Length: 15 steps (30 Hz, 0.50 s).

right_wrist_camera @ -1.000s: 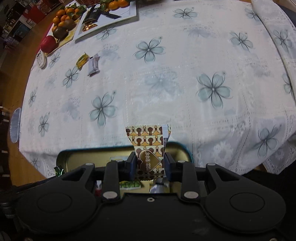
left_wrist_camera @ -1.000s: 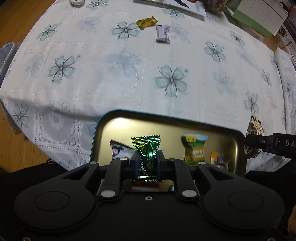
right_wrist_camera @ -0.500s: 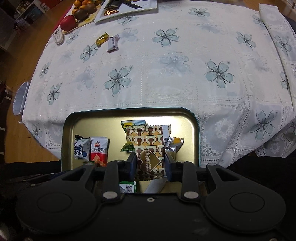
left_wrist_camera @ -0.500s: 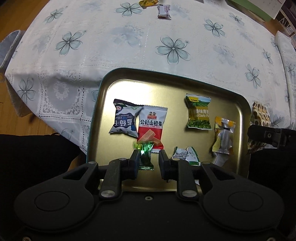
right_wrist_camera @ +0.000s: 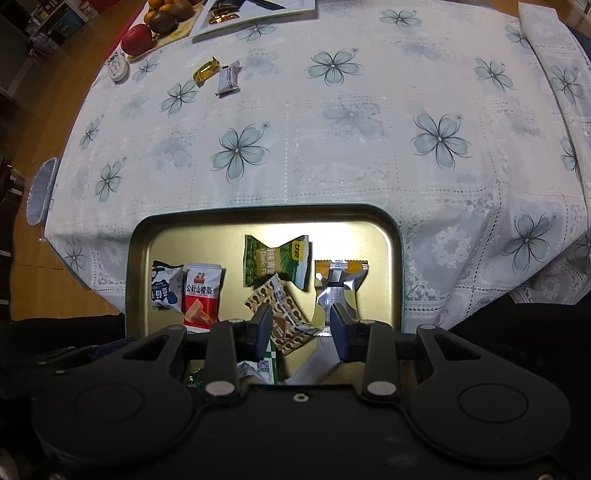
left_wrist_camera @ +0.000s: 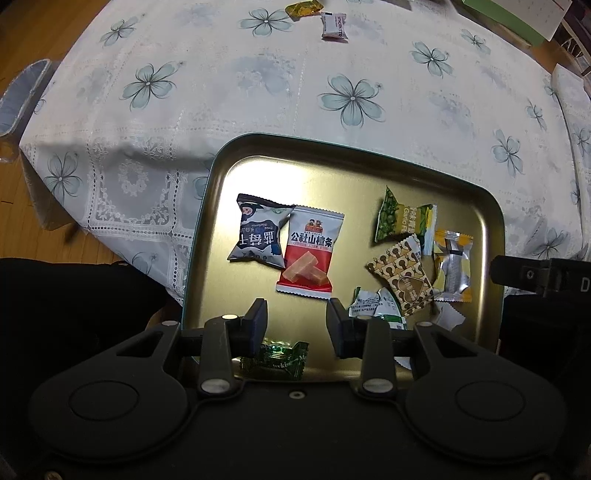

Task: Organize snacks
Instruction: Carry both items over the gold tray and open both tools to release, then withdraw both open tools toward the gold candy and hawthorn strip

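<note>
Step in hand: both hands are dropping sweets into the gold tray (left_wrist_camera: 221, 177); the likely next move is to fetch the two sweets out on the tablecloth (left_wrist_camera: 221, 92).
Left tongs (left_wrist_camera: 297, 326): released; the jaws have just been opening and nothing is between them. The green candy (left_wrist_camera: 275, 360) lies flat on the tray floor below them, at about 7 o'clock from the gap.
Right tongs (right_wrist_camera: 300, 328): also released, jaws just eased apart. The brown patterned packet (right_wrist_camera: 282, 314) sits tilted in the tray between the jaws, close to the left pad; whether it touches that pad I cannot tell.
Remaining targets: a yellow candy (left_wrist_camera: 304, 8) and a pale wrapped bar (left_wrist_camera: 334, 25), just beside each other, well apart from the tray.
Direction from left tongs: near 12 o'clock, straight across the cloth.
Direction from right tongs: about 11 o'clock, yellow candy (right_wrist_camera: 206, 69) left of the bar (right_wrist_camera: 228, 78).
Long axis: the bar runs roughly 12 to 6 in the left view, leaning toward 1 to 7 in the right view; the candy lies crosswise to it.
Nearer hand: cannot tell; both are far from the pair, though the left faces them more squarely.
</note>
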{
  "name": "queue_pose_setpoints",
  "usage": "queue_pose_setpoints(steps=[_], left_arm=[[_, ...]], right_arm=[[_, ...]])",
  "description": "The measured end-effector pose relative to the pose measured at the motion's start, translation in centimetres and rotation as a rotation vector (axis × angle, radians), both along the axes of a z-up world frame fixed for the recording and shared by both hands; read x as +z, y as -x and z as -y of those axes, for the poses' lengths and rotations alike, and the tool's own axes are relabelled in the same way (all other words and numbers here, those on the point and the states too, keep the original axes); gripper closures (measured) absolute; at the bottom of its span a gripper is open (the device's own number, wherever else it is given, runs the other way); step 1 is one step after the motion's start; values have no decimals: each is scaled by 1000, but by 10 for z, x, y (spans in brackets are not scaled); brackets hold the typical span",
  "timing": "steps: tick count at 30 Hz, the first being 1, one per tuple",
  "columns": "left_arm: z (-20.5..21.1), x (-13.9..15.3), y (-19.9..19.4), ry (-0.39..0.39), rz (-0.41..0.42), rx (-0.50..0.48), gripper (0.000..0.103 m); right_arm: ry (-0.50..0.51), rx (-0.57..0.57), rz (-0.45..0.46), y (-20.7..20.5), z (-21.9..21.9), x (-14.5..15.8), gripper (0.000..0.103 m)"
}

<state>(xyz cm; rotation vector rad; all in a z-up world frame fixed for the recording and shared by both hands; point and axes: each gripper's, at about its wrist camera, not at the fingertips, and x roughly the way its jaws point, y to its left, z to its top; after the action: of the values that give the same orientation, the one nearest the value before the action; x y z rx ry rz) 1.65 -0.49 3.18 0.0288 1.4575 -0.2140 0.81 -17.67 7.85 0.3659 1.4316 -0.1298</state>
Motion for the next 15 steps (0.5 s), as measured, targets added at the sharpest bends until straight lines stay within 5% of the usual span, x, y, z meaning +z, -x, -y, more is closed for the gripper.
queue_pose_setpoints(steps=[15], left_arm=[[3,4,18,-41,57,-1,58]], right_arm=[[23,24,-43,21,-9,-17,66]])
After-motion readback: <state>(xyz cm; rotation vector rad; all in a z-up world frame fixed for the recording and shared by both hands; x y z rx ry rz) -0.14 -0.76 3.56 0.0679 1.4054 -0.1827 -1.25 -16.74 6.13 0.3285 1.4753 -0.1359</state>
